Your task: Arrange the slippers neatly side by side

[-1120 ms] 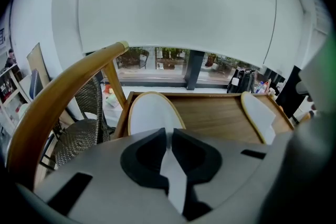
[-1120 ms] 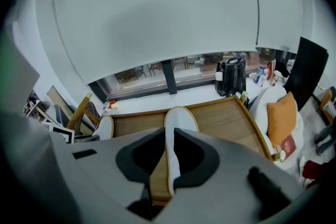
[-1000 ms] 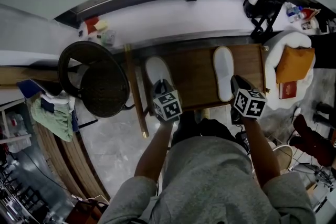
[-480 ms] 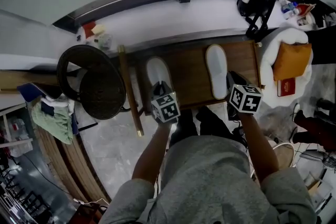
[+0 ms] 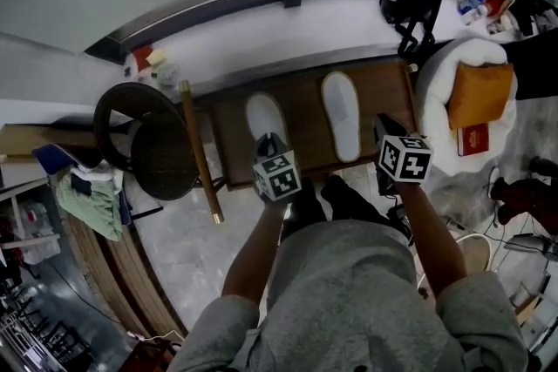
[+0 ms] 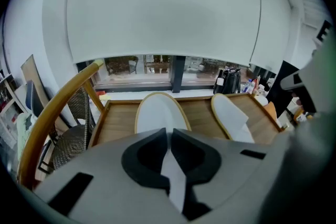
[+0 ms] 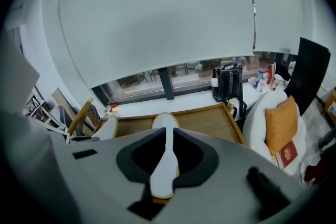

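— What has changed on the wooden tray [image 5: 305, 139]?
— Your left gripper [image 6: 169, 131], clamped on the left slipper [image 5: 264, 116] (heel end), has drawn it nearer the right slipper [image 5: 341, 113]. Your right gripper [image 7: 167, 131], jaws together and empty, has backed off.

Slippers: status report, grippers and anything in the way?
Left gripper and right gripper shut, each aimed along its own slipper; contact unclear. Left slipper and right slipper flat on table, parallel, apart. Bare wood between them.
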Motion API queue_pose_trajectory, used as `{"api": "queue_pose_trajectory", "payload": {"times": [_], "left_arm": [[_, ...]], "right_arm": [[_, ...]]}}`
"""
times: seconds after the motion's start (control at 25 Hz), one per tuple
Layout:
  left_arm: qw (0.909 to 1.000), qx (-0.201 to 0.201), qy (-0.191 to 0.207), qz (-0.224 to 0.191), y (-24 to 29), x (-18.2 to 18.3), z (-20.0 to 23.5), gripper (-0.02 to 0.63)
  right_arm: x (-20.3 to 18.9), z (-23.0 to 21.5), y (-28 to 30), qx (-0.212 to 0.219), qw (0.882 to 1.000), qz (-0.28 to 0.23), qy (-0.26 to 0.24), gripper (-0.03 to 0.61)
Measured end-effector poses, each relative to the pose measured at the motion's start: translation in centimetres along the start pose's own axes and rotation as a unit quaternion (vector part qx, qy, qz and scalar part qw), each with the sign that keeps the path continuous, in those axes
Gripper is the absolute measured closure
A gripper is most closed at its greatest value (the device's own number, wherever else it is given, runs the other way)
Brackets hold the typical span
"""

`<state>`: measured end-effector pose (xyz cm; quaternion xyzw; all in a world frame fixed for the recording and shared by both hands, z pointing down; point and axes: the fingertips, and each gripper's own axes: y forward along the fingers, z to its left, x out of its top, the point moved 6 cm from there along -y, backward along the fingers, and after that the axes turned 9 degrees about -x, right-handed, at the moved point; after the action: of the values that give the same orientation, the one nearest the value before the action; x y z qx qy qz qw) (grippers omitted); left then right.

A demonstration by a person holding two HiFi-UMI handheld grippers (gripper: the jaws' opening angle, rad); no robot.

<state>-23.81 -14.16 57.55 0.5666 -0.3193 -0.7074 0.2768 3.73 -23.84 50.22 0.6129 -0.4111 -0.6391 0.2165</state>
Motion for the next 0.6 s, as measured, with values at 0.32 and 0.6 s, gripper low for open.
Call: {"api": "queue_pose_trajectory", "payload": {"times": [0.32, 0.6], "left_arm": [[0.9998, -0.013, 0.016, 0.005, 1.3, 0.2, -3.5, 0.580], [0.9994, -0.010, 0.034, 0.006, 2.8, 0.9, -5.1, 0.580]], "right_arm": [[-0.5, -2.9, -0.3, -0.002, 1.000, 0.005, 0.014, 0.523], [-0.9, -5.3, -0.3, 0.005, 1.000, 0.002, 0.017, 0.523]]}}
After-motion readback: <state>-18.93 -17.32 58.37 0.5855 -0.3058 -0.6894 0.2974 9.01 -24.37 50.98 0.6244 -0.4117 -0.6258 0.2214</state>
